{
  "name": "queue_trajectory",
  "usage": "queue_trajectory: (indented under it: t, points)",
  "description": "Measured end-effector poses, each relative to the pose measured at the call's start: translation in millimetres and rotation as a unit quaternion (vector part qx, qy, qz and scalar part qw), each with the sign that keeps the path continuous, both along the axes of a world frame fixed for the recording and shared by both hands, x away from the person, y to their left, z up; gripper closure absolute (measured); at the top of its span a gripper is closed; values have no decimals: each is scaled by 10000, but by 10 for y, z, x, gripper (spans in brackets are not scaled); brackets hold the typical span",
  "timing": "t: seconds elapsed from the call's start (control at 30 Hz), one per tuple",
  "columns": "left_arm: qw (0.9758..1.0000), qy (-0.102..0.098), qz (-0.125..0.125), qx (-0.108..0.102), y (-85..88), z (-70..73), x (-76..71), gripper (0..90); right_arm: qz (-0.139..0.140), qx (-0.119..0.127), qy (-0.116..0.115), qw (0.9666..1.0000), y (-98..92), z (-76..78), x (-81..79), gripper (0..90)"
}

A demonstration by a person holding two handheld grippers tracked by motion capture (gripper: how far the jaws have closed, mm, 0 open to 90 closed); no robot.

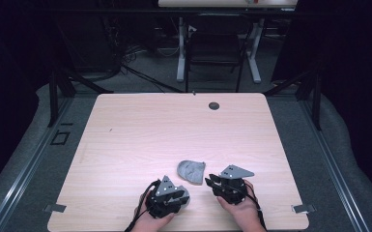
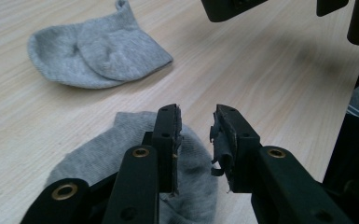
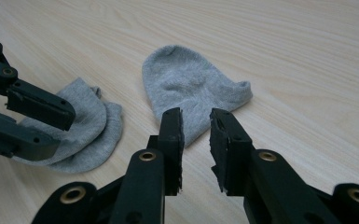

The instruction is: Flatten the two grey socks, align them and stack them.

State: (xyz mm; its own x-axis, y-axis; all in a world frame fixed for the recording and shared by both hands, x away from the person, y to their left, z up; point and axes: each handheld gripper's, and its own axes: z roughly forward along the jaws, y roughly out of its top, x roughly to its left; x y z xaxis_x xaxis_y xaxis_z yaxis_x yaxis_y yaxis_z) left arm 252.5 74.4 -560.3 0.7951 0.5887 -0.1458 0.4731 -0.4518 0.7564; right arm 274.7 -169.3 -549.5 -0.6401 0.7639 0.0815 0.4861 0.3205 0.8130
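Wooden table is carrying two grey socks. You are holding the left gripper unclenched over the near sock, nothing gripped. The right gripper, also released, is pointing at the far sock, just beyond it, likely for pairing.

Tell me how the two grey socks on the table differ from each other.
The sock in the open lies apart from both grippers; the sock under the left gripper is partly covered by it. In the right gripper view, the first lies spread out with its cuff showing, while the second looks doubled over in two layers. Both are short, grey, knitted ankle socks on the wooden table.
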Motion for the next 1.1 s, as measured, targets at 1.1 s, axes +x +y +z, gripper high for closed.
queue_trajectory:
  t: [1.1]
  points:
    - [9998, -148, 98, -55, 151, 45, -19, 877, 974, -322, 392, 9940, 401, -119, -64, 900]
